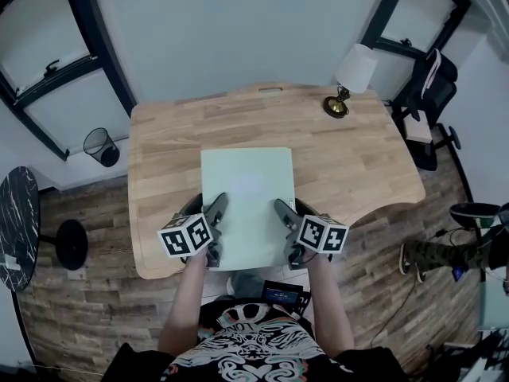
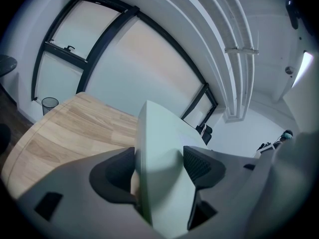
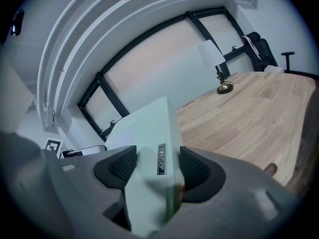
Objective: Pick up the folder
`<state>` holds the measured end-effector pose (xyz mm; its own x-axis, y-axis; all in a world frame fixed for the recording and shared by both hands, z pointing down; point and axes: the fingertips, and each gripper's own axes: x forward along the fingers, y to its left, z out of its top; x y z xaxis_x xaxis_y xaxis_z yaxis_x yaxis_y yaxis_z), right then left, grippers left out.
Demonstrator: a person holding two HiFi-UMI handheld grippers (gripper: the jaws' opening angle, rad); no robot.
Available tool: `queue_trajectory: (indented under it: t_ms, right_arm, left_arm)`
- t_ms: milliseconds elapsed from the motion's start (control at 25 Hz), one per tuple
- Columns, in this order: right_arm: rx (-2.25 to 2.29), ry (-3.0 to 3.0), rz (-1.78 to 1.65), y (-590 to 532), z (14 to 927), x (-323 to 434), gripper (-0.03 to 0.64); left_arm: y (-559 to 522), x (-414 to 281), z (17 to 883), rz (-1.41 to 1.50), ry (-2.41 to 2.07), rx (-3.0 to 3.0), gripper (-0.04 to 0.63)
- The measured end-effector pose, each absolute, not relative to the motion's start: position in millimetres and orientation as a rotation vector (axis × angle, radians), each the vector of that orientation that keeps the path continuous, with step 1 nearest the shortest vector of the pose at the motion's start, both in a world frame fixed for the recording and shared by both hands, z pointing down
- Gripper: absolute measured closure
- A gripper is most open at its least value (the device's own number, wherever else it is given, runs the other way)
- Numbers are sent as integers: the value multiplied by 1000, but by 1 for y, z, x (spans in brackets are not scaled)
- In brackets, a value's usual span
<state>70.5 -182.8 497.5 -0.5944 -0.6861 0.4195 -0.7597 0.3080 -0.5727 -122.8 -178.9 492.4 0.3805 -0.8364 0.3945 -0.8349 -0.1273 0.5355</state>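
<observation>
Folder (image 1: 246, 201) clamped at both side edges.
Left gripper (image 1: 211, 213) pinched its left edge, right gripper (image 1: 284, 215) its right; tabletop (image 1: 358, 165) stretched open ahead of both.

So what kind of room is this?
Probably an office or study: there's a light wooden desk, a brass table lamp with a white shade, a black office chair, and a pale green folder.

I get soft, even light over the table (image 1: 358, 157), with only faint shadows. Fisheye bends the window frames (image 1: 99, 46) at the edges; both gripper views are ringed dark, and the folder (image 2: 159, 148) blurs up close.
</observation>
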Motion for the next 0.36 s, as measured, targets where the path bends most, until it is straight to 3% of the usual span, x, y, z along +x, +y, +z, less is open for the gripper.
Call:
queue_trajectory:
  t_ms: [360]
  right_arm:
    - [1379,-2452,1160,-189,498,71,353]
  left_arm:
    - [-183,-121,501,-4,-1405,1924,299]
